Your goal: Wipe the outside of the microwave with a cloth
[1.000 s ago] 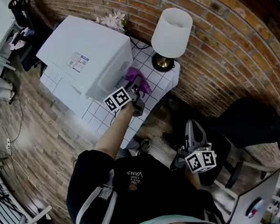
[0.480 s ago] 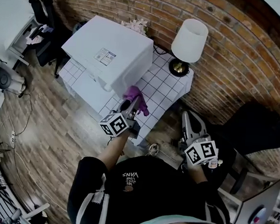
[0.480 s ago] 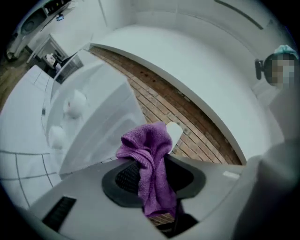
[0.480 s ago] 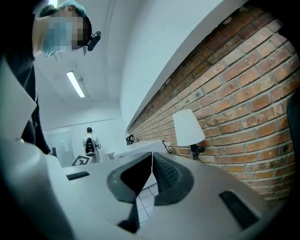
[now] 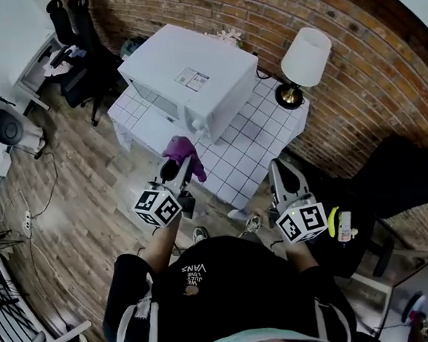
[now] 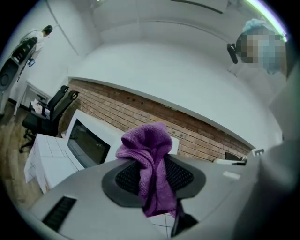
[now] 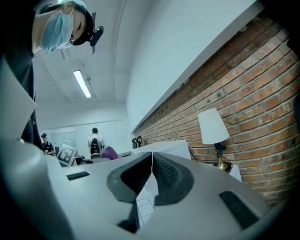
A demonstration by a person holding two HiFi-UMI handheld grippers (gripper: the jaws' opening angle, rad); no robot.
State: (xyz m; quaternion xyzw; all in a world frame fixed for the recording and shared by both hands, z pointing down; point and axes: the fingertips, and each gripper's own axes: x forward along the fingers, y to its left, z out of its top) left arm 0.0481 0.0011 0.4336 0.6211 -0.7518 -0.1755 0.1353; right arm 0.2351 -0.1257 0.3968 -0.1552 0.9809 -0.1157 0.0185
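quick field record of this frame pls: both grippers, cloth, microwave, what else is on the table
left gripper: shut on the purple cloth, held short of the microwave
purple cloth: pinched between the jaws, bunched above them and hanging below; not touching the microwave
right gripper: shut, nothing between the jaws
microwave: white, on the tiled table
lamp: white shade, on the table to the right of the microwave
wiping contact: none at this moment
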